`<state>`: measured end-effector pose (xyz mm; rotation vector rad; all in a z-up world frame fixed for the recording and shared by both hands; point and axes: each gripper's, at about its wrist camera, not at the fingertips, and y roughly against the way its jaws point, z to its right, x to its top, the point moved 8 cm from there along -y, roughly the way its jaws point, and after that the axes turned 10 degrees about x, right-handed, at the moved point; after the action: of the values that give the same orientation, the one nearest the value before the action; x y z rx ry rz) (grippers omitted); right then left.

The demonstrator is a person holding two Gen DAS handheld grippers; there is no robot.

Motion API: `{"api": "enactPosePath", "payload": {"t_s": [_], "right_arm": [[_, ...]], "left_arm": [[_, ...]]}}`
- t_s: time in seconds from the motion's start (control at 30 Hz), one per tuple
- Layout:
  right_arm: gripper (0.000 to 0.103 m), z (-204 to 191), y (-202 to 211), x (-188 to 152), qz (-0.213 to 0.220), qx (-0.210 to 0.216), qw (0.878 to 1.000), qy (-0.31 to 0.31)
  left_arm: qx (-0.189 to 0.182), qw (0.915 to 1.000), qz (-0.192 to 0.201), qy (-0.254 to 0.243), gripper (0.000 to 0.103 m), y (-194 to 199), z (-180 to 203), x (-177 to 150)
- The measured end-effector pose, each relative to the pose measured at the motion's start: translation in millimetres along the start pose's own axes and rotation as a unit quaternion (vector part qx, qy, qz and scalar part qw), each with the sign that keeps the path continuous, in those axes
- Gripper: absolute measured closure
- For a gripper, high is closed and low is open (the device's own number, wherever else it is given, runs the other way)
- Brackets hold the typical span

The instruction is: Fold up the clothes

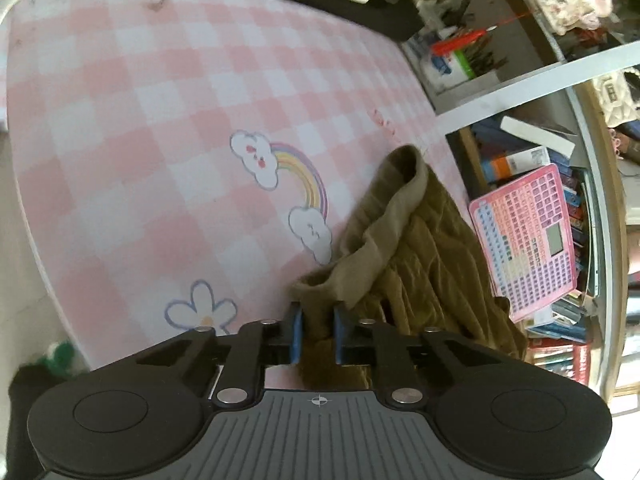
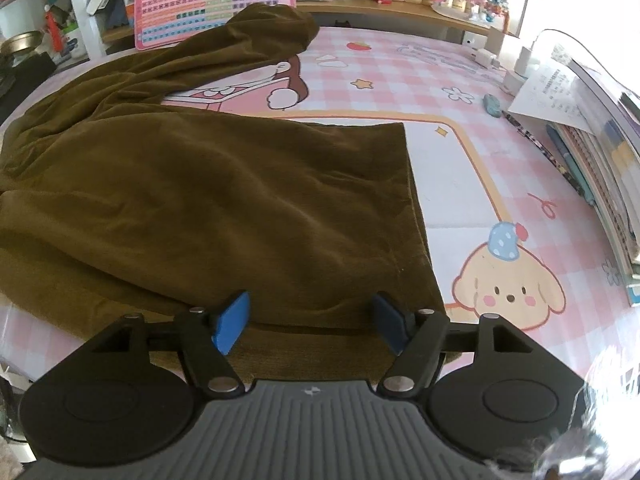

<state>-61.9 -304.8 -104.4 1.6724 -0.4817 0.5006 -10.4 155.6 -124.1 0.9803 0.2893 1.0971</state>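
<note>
Left wrist view: the left hand-held gripper (image 1: 317, 330) pinches the trousers (image 1: 416, 264) by a bunched edge on the counter (image 1: 140, 120).
Soft, limp, light cloth, likely to sag; the right hand-held gripper (image 2: 310, 322) gapes empty over the hem, a sensible second hold.

Pink chart (image 2: 212, 0), books (image 2: 600, 168), checked mat (image 1: 160, 120)

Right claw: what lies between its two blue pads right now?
Only the near edge of the brown garment, lying flat on the pink mat. The right claw stands open over it, as the right wrist view shows.
</note>
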Motion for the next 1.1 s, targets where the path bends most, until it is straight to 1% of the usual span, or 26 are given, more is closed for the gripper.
{"api": "enactPosePath", "payload": {"t_s": [0.1, 0.23, 0.3, 0.47, 0.57, 0.63, 0.7, 0.73, 0.83, 0.93, 1.0, 1.1], "right_arm": [[0.036, -9.1, -3.8, 2.5, -0.007, 0.012, 1.0, 0.013], [0.035, -33.2, -9.8, 2.6, -0.017, 0.037, 0.999, 0.035], [0.035, -45.7, -12.7, 2.3, -0.018, 0.044, 0.998, 0.044], [0.033, -75.6, -20.4, 2.6, -0.016, 0.054, 0.997, 0.054], [0.033, -96.4, -25.0, 1.6, -0.021, 0.06, 0.996, 0.069], [0.033, -105.5, -26.9, 1.2, -0.022, 0.061, 0.995, 0.073], [0.031, -107.9, -28.5, 1.5, -0.022, 0.057, 0.996, 0.066], [0.031, -107.2, -29.1, 1.7, -0.021, 0.055, 0.996, 0.061], [0.03, -105.5, -30.3, 1.8, -0.021, 0.047, 0.997, 0.052], [0.029, -105.1, -30.8, 2.0, -0.023, 0.037, 0.998, 0.042], [0.029, -105.1, -30.8, 2.2, -0.025, 0.029, 0.999, 0.035], [0.032, -106.9, -26.7, 6.7, -0.017, 0.016, 0.999, 0.023]], "left_arm": [[-0.008, 0.9995, 0.025, -0.014, 0.094, 13.3, 2.8, 12.1], [0.004, 0.9987, 0.05, -0.012, 0.094, 25.0, -6.3, 31.0], [0.014, 0.9983, 0.055, -0.01, 0.094, 28.8, -15.2, 40.4], [0.031, 0.998, 0.055, -0.009, 0.094, 33.0, -42.0, 65.4], [0.034, 0.9978, 0.057, -0.01, 0.093, 33.5, -54.3, 79.4], [0.046, 0.998, 0.041, -0.013, 0.087, 31.2, -60.8, 85.3], [0.055, 0.998, 0.023, -0.019, 0.087, 30.2, -60.7, 86.5], [0.056, 0.9977, 0.023, -0.031, 0.086, 32.3, -56.8, 86.9], [0.064, 0.9932, 0.043, -0.086, 0.086, 44.3, -44.7, 88.8], [0.071, 0.9831, 0.08, -0.149, 0.086, 55.8, -27.8, 95.2], [0.059, 0.975, 0.093, -0.193, 0.086, 57.5, -11.1, 98.7], [0.036, 0.9649, 0.081, -0.247, 0.086, 49.5, 11.5, 93.8]]}}
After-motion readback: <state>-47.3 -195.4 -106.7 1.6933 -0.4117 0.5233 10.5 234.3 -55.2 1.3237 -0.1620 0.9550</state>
